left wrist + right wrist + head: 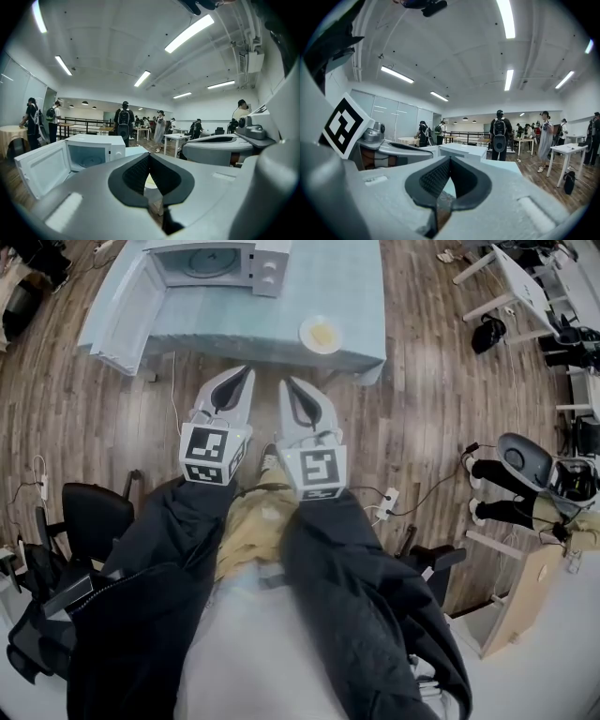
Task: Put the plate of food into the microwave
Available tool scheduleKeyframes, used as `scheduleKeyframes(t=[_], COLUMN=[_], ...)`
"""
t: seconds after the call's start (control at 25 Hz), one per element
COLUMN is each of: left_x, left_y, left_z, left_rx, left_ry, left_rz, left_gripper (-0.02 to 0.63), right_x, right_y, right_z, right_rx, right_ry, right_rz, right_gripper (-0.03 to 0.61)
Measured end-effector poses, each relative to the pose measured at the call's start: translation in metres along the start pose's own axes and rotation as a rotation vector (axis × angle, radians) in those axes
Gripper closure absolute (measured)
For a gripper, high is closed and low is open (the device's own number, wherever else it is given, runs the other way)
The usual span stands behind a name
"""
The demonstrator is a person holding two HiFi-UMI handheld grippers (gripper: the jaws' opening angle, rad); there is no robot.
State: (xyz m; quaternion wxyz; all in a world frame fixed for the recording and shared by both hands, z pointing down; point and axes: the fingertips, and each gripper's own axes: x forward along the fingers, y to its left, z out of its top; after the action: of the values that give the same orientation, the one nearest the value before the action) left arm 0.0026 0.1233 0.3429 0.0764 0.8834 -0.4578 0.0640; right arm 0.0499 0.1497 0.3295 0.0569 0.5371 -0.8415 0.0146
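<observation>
The plate [321, 334] sits at the bench's [361, 287] near edge, right of the microwave [220, 263], whose door [127, 310] is open. Your left gripper [248, 372] and right gripper [284, 383] are short of the bench, fingers [136, 174] pressed together, empty.

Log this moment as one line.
stage: pre-grasp | left tongs: shut, empty | right tongs: shut, empty | microwave: door open | plate of food: on table, right of microwave, untouched
</observation>
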Motion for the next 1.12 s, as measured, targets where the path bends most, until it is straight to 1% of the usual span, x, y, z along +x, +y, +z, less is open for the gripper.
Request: scheduleKeyframes(t=[0.16,0.4,0.68,0.84,1.12], left_x=[0.033,0.063,0.084,0.098,0.137], left_y=[-0.007,-0.011,-0.008,0.001,0.018], left_z=[-0.002,-0.002,-0.006,-0.014,-0.007], left_rx=[0.008,0.021,0.014,-0.016,-0.023], left_ry=[0.027,0.049,0.081,0.095,0.089], left_rz=[-0.016,-0.008,-0.026,-0.036,-0.095], left_gripper=[0.618,0.618,0.618,0.618,0.618], right_x=[0.015,0.031,0.047,0.058,0.090], right_y=[-0.029,-0.060,-0.074,-0.077,-0.101], right_z=[-0.012,-0.021,-0.030,-0.038,-0.036], right_rx=[0.022,0.051,0.075,0.069,0.057], right_ry=[0.022,0.030,0.062,0.091,0.106], right_rz=[0.006,0.016,0.007,0.004,-0.056], right_gripper=[0.580,0.580,0.580,0.580,0.580])
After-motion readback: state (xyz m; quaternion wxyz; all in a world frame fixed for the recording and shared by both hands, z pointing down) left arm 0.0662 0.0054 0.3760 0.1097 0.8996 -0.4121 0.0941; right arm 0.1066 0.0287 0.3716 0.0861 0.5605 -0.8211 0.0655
